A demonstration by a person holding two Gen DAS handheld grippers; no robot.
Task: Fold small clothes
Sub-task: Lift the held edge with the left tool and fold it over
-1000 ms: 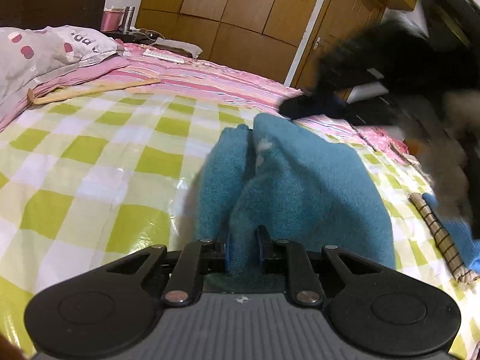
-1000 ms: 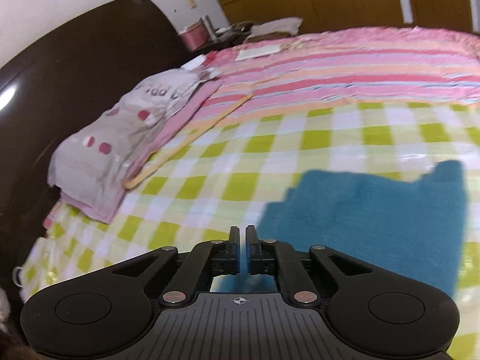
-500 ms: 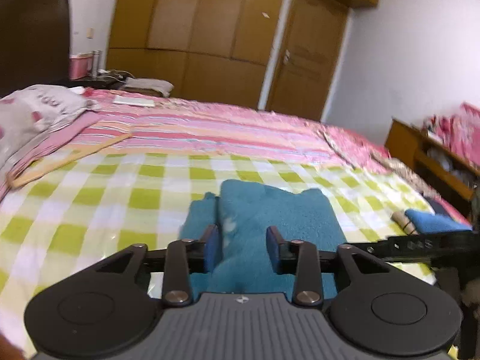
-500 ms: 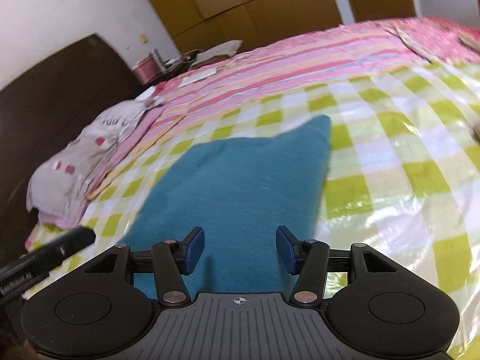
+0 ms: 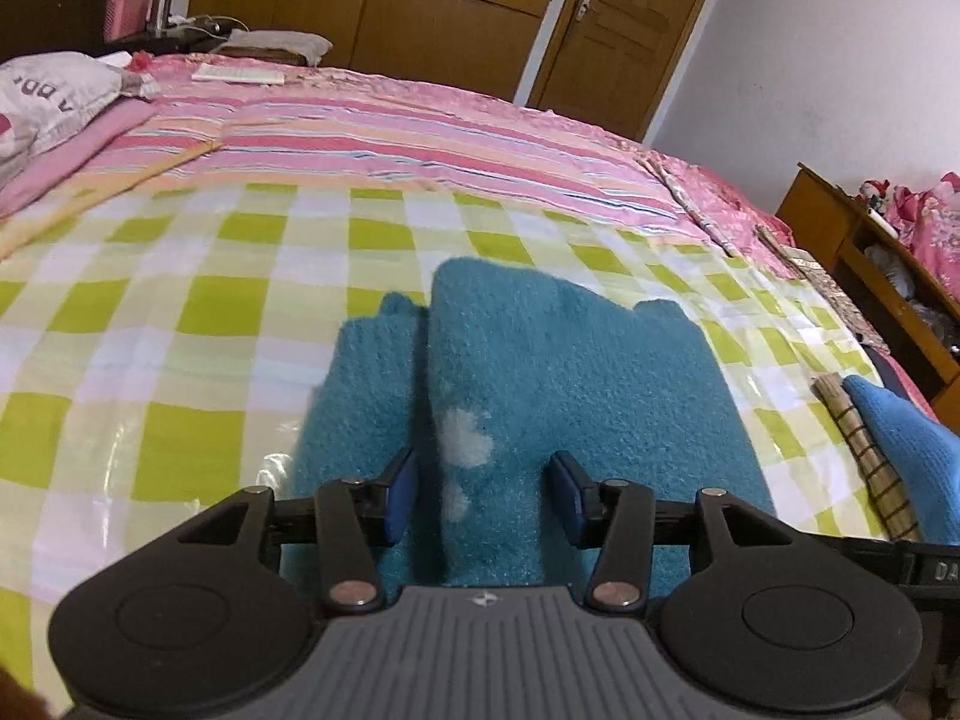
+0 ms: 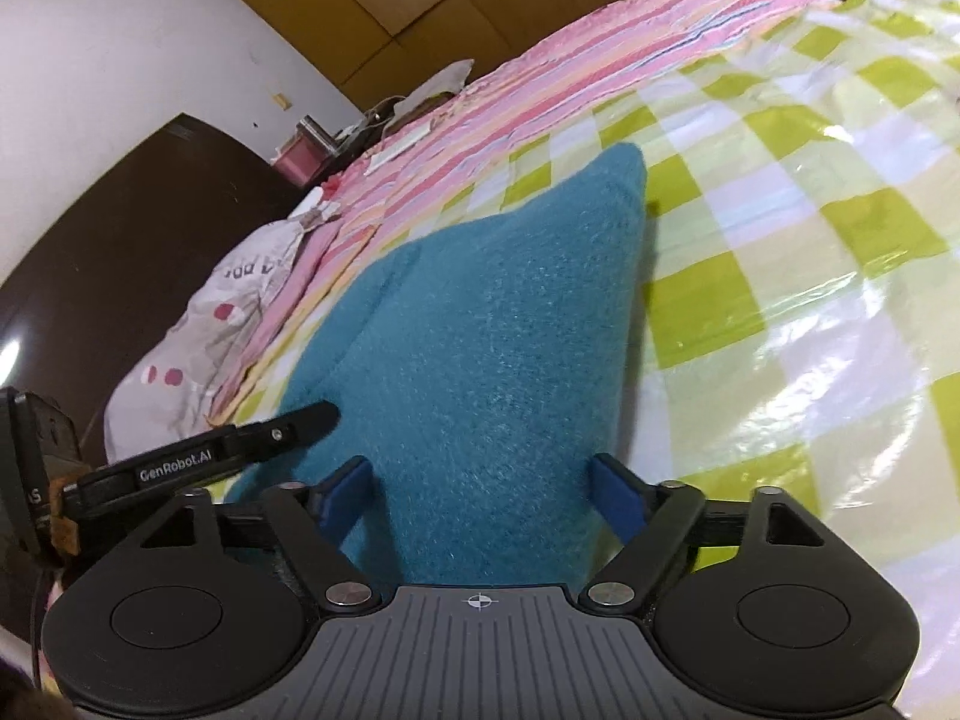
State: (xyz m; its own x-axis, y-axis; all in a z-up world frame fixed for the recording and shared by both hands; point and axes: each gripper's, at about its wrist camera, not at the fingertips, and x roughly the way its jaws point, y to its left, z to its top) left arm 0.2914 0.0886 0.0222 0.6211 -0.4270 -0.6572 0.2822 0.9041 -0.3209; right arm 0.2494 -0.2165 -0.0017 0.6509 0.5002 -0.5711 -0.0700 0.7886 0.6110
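Teal fuzzy knitted garment (image 5: 558,372) lies folded, long axis running away from both opening claws, left claw (image 5: 483,495) and right claw (image 6: 483,495), unclamped, on green-checked plastic bed cover (image 5: 180,312).

A home bedroom: a bed (image 5: 180,312) spread with a green-checked cover and a pink striped quilt (image 5: 420,144), a pillow (image 5: 48,96) by the dark headboard (image 6: 120,252), wooden wardrobes (image 5: 384,0) and a door (image 5: 618,18) behind.
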